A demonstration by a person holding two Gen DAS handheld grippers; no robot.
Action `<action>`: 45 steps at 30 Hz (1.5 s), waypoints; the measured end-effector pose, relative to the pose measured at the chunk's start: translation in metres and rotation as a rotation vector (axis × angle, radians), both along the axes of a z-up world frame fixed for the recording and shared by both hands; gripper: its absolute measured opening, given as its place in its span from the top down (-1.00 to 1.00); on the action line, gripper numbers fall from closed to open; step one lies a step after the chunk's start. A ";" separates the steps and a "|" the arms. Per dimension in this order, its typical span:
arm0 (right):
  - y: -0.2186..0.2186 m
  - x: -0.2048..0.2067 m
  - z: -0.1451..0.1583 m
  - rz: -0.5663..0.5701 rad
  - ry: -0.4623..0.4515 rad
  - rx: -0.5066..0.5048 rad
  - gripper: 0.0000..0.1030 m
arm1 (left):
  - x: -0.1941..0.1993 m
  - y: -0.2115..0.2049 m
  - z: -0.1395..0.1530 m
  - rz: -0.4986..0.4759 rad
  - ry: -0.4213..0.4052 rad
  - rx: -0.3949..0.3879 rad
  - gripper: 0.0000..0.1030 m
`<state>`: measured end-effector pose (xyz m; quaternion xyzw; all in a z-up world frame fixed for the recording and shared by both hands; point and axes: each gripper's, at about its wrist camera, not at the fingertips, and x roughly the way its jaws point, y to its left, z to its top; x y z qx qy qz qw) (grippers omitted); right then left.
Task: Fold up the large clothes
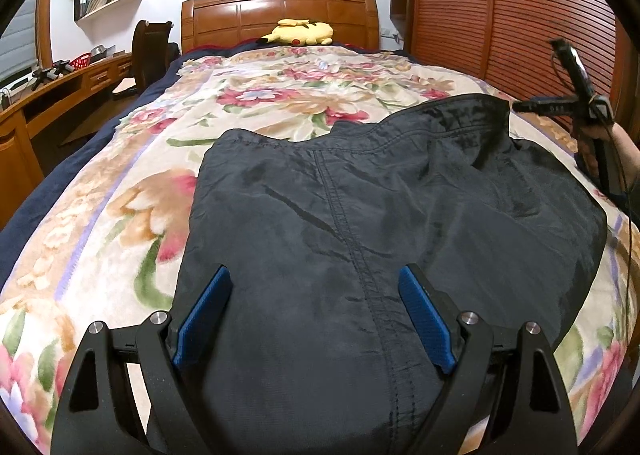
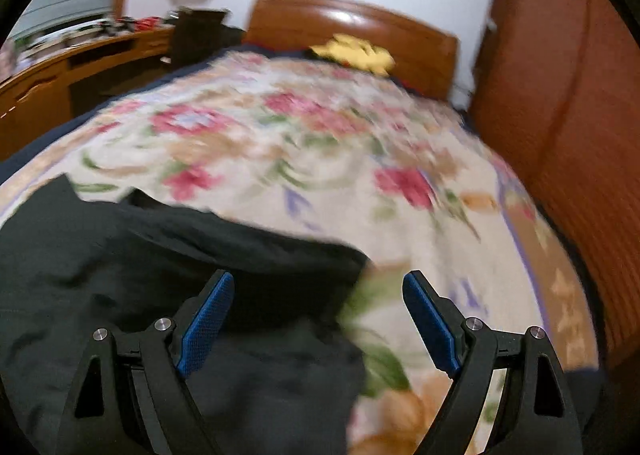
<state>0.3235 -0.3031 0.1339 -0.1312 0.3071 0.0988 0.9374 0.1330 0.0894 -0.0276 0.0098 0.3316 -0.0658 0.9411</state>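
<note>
Dark garment (image 1: 360,223) lies partly spread on the floral blanket (image 1: 120,215), far right corner rumpled. Left gripper (image 1: 316,315) spread wide above it, holding nothing. Right gripper (image 2: 316,319) also spread, over the right edge. Looks like pre-fold flattening; next: pinch an edge.

Garment: dark trousers (image 1: 360,223) spread flat on the bed's floral blanket (image 1: 120,215), a stitched seam running down the middle.
Left hand-held gripper (image 1: 316,319): blue pads wide apart, low over the near end of the cloth, gripping nothing.
Right hand-held gripper (image 1: 532,107): at the far right corner of the fabric, its tip at the edge; grip unclear.
Headboard end: yellow plush toy (image 1: 300,32) lying against the wooden headboard (image 1: 280,11).
</note>
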 end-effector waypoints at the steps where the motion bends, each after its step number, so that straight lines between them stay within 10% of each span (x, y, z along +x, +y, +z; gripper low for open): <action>1: -0.006 0.004 -0.005 -0.010 0.026 0.016 -0.70 | 0.000 -0.001 0.000 0.001 0.000 0.002 -0.69; 6: -0.014 0.024 -0.029 -0.004 0.141 0.083 -0.51 | 0.001 -0.001 0.000 0.003 0.001 0.007 -0.69; 11: -0.001 0.033 -0.033 0.086 0.159 0.059 0.80 | 0.000 0.000 0.000 0.003 0.003 0.004 -0.69; 13: 0.001 0.036 -0.033 0.097 0.139 0.042 0.98 | 0.001 0.000 -0.001 0.002 0.004 0.004 -0.69; 19: -0.041 0.048 -0.032 -0.181 0.116 0.006 1.00 | 0.001 0.001 -0.001 0.001 0.003 0.002 -0.69; 25: -0.053 0.024 -0.024 -0.123 0.071 0.065 1.00 | 0.000 0.000 -0.001 0.002 0.004 0.004 -0.69; 27: -0.052 0.014 -0.022 -0.094 0.073 0.076 0.71 | 0.000 0.001 -0.001 0.003 0.002 0.005 -0.69; 29: -0.049 0.011 -0.024 -0.051 0.103 0.098 -0.17 | 0.000 0.001 -0.001 0.003 0.003 0.004 -0.69; 31: -0.046 0.008 -0.027 -0.023 0.113 0.105 -0.31 | 0.000 0.002 -0.001 0.004 0.002 0.002 -0.69; 36: -0.040 0.025 -0.048 0.038 0.267 0.121 -0.25 | -0.001 0.005 -0.001 0.007 0.001 -0.003 -0.69; 38: -0.036 0.025 -0.055 0.068 0.278 0.096 0.52 | -0.001 0.005 -0.001 0.007 0.001 -0.002 -0.69; 40: -0.035 0.019 -0.052 0.097 0.256 0.071 0.88 | -0.001 0.005 -0.001 0.006 0.001 -0.002 -0.69; 45: -0.050 0.015 -0.049 -0.025 0.175 -0.001 0.91 | 0.000 0.007 -0.001 0.010 0.002 -0.004 -0.69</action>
